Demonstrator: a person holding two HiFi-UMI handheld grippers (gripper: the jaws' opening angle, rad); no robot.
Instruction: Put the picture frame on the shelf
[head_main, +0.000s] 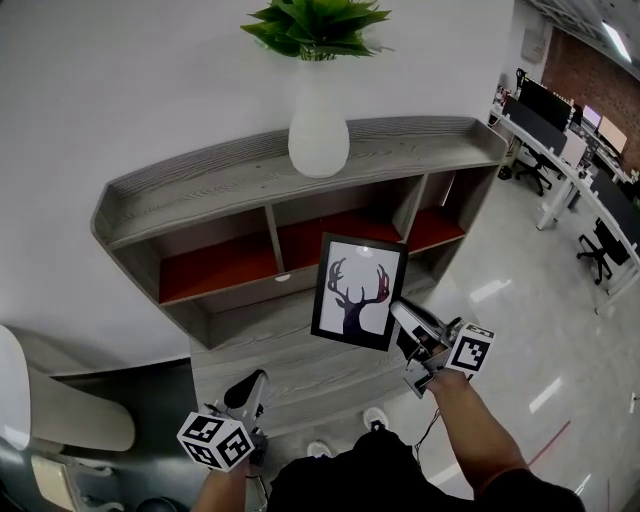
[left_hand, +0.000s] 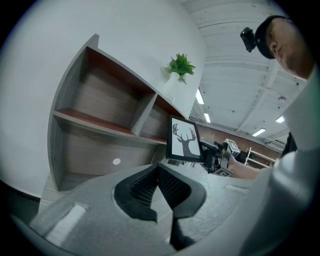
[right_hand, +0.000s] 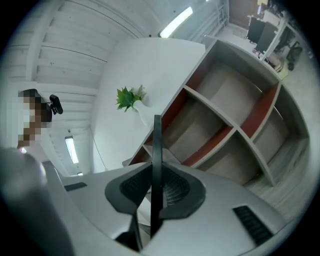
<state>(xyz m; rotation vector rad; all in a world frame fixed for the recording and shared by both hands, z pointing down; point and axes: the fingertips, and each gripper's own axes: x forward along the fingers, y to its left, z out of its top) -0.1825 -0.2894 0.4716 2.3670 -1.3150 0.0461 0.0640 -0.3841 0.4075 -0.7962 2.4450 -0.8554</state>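
The picture frame (head_main: 358, 290), black-edged with a dark deer silhouette on white, hangs upright in the air in front of the shelf's middle compartments. My right gripper (head_main: 400, 312) is shut on its lower right edge. In the right gripper view the frame (right_hand: 156, 150) shows edge-on between the pads of that gripper (right_hand: 156, 180). The left gripper view shows the frame (left_hand: 184, 140) and the right gripper (left_hand: 212, 155) from the side. My left gripper (head_main: 255, 382) is low at the left, shut on nothing (left_hand: 158, 172). The grey shelf (head_main: 200, 185) has red-lined compartments.
A white vase (head_main: 318, 130) with a green plant stands on the shelf's top board. Desks with monitors and office chairs (head_main: 570, 150) fill the far right. A white seat (head_main: 60, 410) is at the lower left. A glossy floor (head_main: 520, 330) lies to the right.
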